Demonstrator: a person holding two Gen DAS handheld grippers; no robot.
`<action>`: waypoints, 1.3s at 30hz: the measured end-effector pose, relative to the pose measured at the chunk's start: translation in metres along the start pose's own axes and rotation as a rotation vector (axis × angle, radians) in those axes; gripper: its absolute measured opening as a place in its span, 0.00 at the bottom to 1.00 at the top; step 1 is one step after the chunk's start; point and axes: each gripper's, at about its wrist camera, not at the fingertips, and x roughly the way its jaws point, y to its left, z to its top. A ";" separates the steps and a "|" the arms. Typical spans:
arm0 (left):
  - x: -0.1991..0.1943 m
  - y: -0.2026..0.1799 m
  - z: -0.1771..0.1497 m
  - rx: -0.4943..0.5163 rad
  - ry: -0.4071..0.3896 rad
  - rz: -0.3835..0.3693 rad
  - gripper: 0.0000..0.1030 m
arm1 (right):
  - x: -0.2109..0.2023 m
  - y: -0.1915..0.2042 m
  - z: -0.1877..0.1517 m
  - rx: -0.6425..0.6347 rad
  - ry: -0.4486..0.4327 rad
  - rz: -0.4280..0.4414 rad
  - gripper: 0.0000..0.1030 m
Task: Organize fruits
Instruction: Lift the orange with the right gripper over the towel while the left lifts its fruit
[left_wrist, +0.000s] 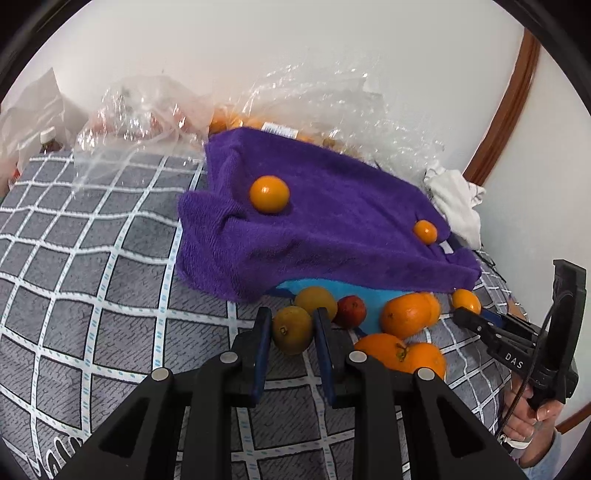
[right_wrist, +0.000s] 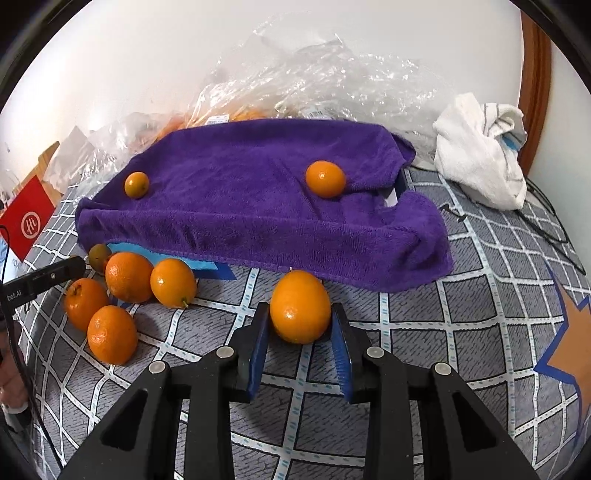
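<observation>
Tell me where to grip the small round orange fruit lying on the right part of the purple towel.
Grip the small round orange fruit across its middle, coming from above. It sits loose in a soft dip of the purple towel, with cloth low around it, so pads on opposite sides probably hold best.

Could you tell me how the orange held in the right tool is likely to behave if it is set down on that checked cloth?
The orange looks round, so it would probably roll. The right tool grips only its sides, so the glossy skin might slip. It seems firm, not fragile.
</observation>
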 end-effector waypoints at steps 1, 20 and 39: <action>-0.002 -0.001 0.000 0.003 -0.012 -0.004 0.22 | -0.004 0.002 -0.001 -0.004 -0.016 0.005 0.31; -0.027 0.010 0.010 -0.057 -0.171 0.033 0.22 | -0.075 -0.005 0.053 -0.036 -0.270 -0.030 0.31; -0.022 0.030 0.014 -0.133 -0.181 0.061 0.22 | 0.036 -0.042 0.067 0.105 -0.064 0.064 0.31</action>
